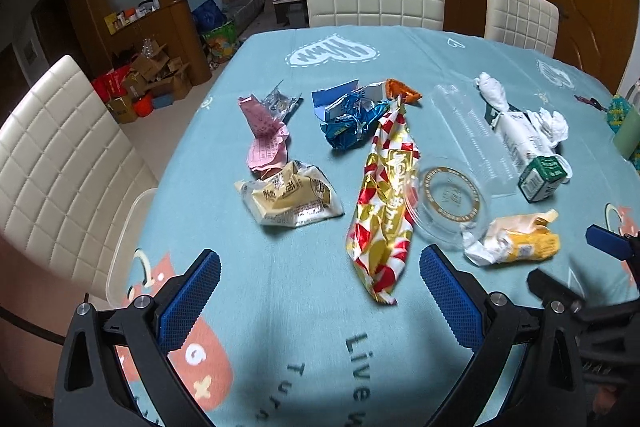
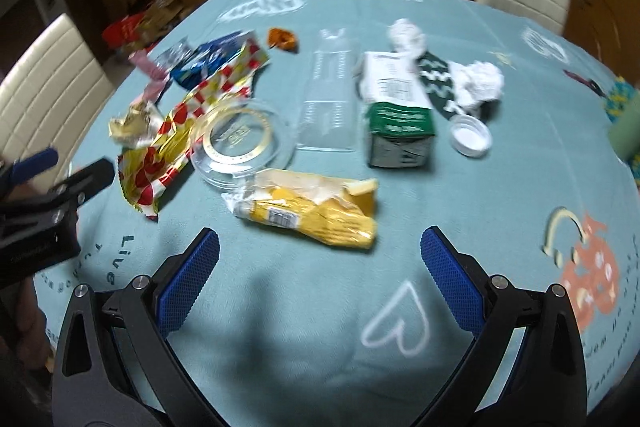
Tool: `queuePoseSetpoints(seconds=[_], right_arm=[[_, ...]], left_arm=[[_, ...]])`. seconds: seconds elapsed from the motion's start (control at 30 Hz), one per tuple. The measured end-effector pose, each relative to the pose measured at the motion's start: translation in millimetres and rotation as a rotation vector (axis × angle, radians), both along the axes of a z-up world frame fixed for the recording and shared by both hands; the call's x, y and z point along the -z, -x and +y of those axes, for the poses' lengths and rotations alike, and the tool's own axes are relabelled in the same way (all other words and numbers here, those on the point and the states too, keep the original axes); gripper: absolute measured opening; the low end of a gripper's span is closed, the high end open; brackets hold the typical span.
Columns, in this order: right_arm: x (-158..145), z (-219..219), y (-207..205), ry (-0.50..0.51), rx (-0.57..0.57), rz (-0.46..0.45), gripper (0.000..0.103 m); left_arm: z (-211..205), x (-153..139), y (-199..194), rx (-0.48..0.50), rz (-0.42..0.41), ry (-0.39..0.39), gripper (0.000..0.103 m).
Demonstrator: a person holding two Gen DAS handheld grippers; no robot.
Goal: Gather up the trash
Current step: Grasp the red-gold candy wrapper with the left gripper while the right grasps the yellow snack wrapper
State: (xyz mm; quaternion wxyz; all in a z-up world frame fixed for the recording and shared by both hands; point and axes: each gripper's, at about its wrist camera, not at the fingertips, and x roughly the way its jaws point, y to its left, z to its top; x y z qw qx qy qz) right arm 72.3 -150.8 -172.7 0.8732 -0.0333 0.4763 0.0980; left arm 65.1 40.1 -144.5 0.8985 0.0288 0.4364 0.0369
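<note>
Hovering left gripper point(image 1: 320, 271), right gripper point(image 2: 320, 251), jaws spread, above yellow wrapper point(image 2: 308, 211)

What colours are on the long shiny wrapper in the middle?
The long shiny wrapper is gold with red and white checks, clearest in the left wrist view.

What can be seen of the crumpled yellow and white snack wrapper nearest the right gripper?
The crumpled yellow and white snack wrapper looks like thin plastic film, torn open and flattened. A barcode label shows on its white end, and a pale flap sticks up at the far right. It lies lengthwise across the light blue tablecloth, just ahead of the open right gripper, untouched. Its white end lies close to the round clear plastic lid.
</note>
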Motion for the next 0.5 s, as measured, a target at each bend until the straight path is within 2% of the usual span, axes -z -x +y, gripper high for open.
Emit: queuePoseSetpoints(seconds=[0.27, 0.5], right_arm=[[20, 14, -21, -0.016, -0.045, 0.050, 0.100], [30, 21, -30, -0.019, -0.038, 0.062, 0.100]], left_arm=[[-5, 22, -27, 0.029, 0.061, 0.017, 0.097], [-1, 40, -39, 0.050, 0.113, 0.040, 0.096]])
